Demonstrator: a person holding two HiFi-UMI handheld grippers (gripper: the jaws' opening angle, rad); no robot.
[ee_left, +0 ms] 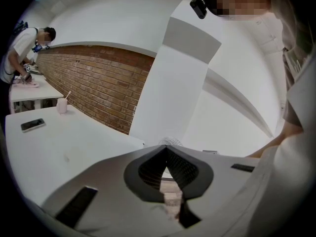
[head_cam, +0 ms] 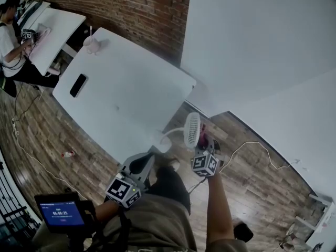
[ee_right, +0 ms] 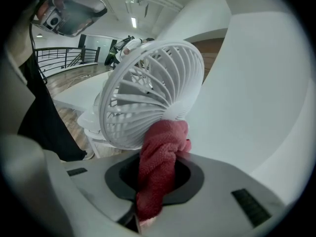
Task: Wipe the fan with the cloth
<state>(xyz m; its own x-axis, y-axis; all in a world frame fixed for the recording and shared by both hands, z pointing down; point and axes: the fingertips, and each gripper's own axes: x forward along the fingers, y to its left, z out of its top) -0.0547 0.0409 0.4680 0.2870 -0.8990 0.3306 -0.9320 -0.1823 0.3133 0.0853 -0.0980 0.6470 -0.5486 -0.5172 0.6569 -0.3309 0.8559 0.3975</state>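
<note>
- Far left on the table (head_cam: 131,88), the phone (head_cam: 79,85) lies near the left edge and the cup (head_cam: 92,43) stands at the far corner. Both are well apart from the work, so I judge they are parked there only to stay out of the way.
- The left gripper (head_cam: 148,159) sits just off the table's near edge. Its 2 jaws are pressed together with nothing between them. It points toward the fan's base without touching it, as far as the views show. It looks like a spare hand kept close to steady the fan if it tips or slides.
- The fan (head_cam: 192,130) stands at the table's near edge, by the corner closest to the person. Its base is on the tabletop and its round head rises on a curved neck. That spot probably puts both faces of the grille within reach.
- The right gripper (head_cam: 203,150) is clamped narrow on the cloth (ee_right: 160,157), a red bunch gripped low so a thick wad sticks out past the jaws.
- That wad presses on the grille by its centre hub, so soft fabric meets the ribs rather than hard plastic. I judge wiping is under way, with most of the grille left to cover.
</note>
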